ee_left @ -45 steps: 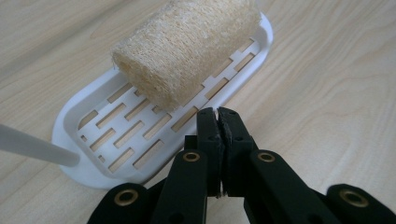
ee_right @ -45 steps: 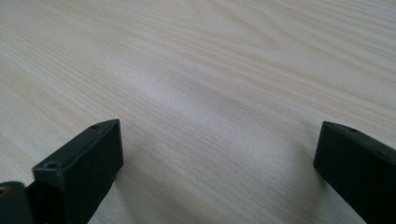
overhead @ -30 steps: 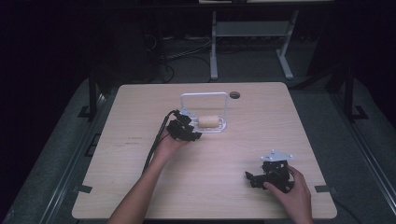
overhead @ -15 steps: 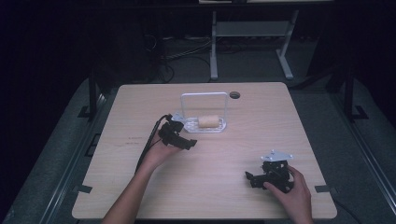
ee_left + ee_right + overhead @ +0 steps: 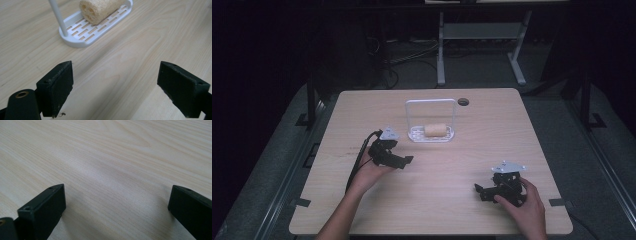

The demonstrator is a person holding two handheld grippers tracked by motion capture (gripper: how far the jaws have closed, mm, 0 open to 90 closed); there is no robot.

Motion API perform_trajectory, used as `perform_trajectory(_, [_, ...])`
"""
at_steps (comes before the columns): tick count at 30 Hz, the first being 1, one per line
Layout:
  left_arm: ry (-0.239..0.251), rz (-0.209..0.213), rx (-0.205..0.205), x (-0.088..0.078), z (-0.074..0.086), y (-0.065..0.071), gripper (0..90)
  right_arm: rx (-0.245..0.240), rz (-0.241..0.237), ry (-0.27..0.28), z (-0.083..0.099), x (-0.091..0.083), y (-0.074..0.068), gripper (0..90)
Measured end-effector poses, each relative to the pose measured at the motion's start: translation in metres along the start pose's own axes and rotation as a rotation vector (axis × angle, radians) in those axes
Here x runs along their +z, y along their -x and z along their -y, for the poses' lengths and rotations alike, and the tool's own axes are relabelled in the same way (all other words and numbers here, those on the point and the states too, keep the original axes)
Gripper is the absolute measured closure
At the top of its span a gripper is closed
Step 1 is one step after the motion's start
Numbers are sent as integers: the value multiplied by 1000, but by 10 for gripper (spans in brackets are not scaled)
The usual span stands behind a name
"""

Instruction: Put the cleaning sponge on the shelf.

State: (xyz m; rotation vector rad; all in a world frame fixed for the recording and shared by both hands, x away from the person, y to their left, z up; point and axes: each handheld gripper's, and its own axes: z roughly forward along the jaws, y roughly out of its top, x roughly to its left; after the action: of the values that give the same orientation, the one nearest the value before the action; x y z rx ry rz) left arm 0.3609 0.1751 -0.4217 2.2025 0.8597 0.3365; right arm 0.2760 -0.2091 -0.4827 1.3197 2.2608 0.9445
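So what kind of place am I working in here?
Probably a lab or test bench, not a home: a bare wooden table in a dark room, cables on the floor behind it, and a metal stand. On the table is a white rack holding a loofah.

We see bare forearms, no sleeves; each black gripper, left gripper (image 5: 404, 161) and right gripper (image 5: 479, 191), carries a grey three-cornered plate; a black cable trails from the left; blocky jaws bear small screw holes.

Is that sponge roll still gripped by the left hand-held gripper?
No, the sponge roll lies in the white rack, and the left hand-held gripper is open over bare table.
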Motion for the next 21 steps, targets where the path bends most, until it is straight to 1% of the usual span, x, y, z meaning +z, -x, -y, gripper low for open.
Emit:
perform_trajectory(2, [8, -3, -3, -4, 5, 1, 130, 0, 0, 0, 0, 0, 0, 9])
perform_trajectory(5, [16, -13, 3, -12, 13, 2, 131, 0, 0, 0, 0, 0, 0, 9])
perform_trajectory(9, [32, -20, -7, -21, 22, 3, 131, -1, 0, 1, 0, 0, 0, 9])
perform_trajectory(12, [30, -25, -1, -27, 29, 4, 131, -1, 0, 0, 0, 0, 0, 9])
perform_trajectory(17, [46, -33, -12, -37, 44, 6, 131, 0, 0, 0, 0, 0, 0, 10])
perform_trajectory(19, [44, -30, -24, -39, 50, 6, 131, 0, 0, 0, 0, 0, 0, 10])
perform_trajectory(21, [38, -28, -29, -41, 55, 6, 130, 0, 0, 0, 0, 0, 0, 9])
